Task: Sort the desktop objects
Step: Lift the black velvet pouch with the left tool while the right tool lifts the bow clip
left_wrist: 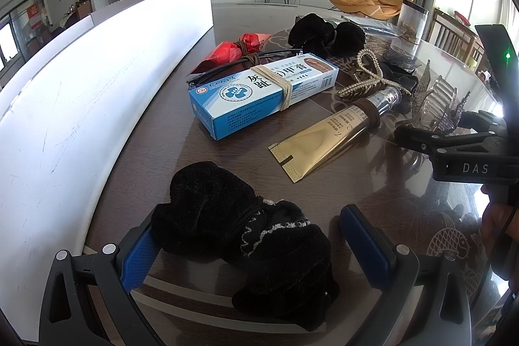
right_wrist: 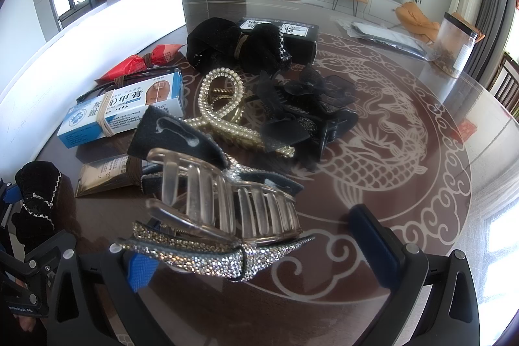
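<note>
The left gripper (left_wrist: 256, 248) stands apart around a black velvet scrunchie with silver trim (left_wrist: 246, 235) at six o'clock on the dark glass-topped counter (left_wrist: 373, 193). The right gripper (right_wrist: 262, 252) stands apart around a rhinestone-covered clear hair claw (right_wrist: 223, 216). Both look poised at the pickup step; next, each likely needs to close squarely before lifting.

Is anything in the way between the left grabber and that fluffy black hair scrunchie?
Nothing visible is. The fluffy black velvet scrunchie already lies between the open jaws of the left gripper. The blue-and-white cardboard box and gold tube lie farther back on the dark table.
</note>
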